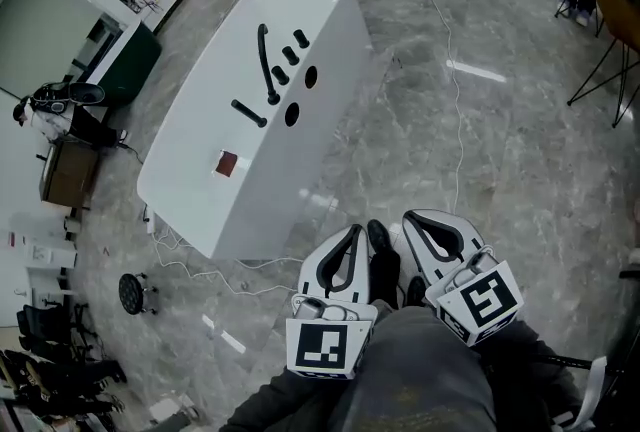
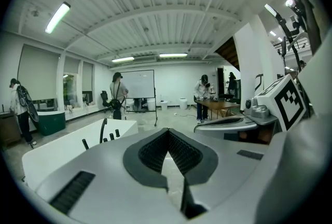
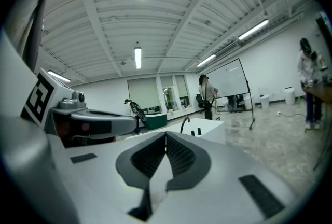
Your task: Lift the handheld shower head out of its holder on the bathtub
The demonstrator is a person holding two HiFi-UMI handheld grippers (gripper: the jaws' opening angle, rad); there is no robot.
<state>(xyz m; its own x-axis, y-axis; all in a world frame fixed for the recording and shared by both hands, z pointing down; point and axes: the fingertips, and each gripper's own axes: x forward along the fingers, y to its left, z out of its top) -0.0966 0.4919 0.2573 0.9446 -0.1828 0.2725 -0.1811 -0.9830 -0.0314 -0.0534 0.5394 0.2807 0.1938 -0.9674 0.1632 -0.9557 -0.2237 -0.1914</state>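
Two empty grippers, left gripper point(image 1: 355, 232) and right gripper point(image 1: 413, 218), both pressed shut, well apart from the bathtub point(image 1: 200, 175). Shower head point(image 1: 248, 113) sits on its deck. I'd open one early and come at the handle squarely.

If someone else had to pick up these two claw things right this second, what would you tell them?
Left gripper: jaws shut, empty, held low in front of the person.
Right gripper: jaws shut, empty, beside the left one.
Bathtub: stands ahead on the floor, apart from both grippers.
Shower head: seemingly the short black wand seated on the tub's deck, near the curved spout.
Done: nothing yet.
Left: move up to the tub, open one gripper, close it on the wand and lift it out.
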